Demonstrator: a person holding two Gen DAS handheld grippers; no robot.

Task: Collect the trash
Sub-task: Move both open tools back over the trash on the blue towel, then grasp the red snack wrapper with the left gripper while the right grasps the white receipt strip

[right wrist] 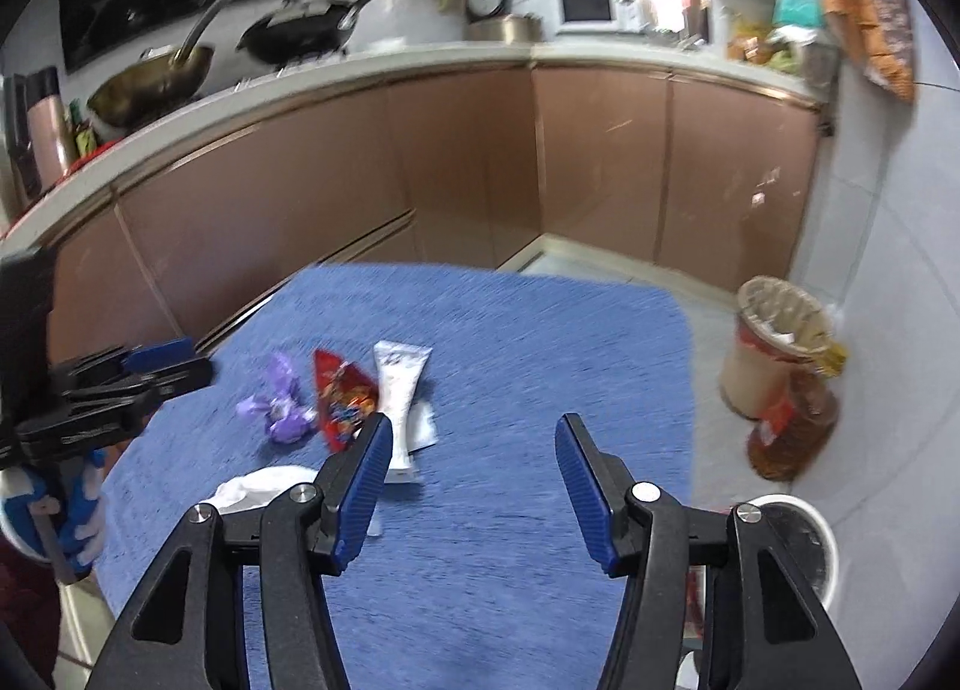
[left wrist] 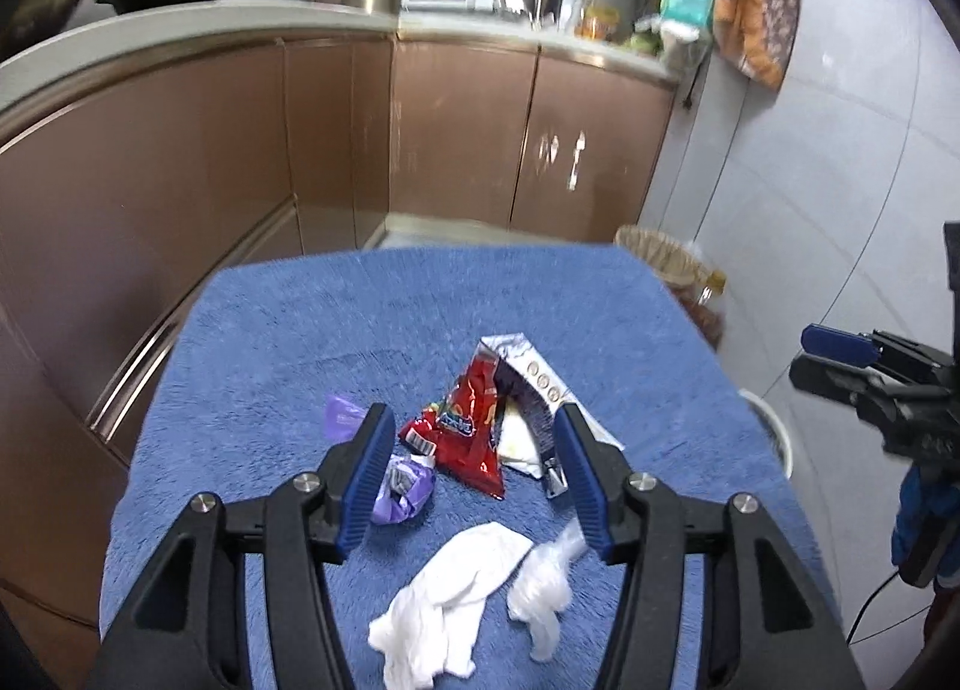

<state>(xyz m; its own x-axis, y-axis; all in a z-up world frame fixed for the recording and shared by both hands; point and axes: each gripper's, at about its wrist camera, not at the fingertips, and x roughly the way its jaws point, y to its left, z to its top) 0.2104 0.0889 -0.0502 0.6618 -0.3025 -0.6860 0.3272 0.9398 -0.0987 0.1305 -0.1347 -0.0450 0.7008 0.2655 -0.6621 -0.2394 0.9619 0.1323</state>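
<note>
Trash lies on a blue towel-covered table (left wrist: 288, 342): a red snack wrapper (left wrist: 468, 432), a silver-white pouch (left wrist: 531, 384), a purple wrapper (left wrist: 402, 489), a white tissue (left wrist: 450, 594) and a crumpled clear plastic piece (left wrist: 546, 582). My left gripper (left wrist: 474, 480) is open and empty, hovering above the pile with the red wrapper between its fingers. My right gripper (right wrist: 468, 480) is open and empty over bare towel (right wrist: 540, 330), right of the trash. The red wrapper (right wrist: 342, 396), white pouch (right wrist: 399, 390), purple wrapper (right wrist: 285, 408) and tissue (right wrist: 264, 486) show left of it.
A white bin (right wrist: 804, 546) stands on the floor by the table's right edge. A lined basket (right wrist: 774, 342) and an oil bottle (right wrist: 792, 426) stand near the wall. Brown kitchen cabinets (left wrist: 420, 138) with a cluttered counter run behind the table.
</note>
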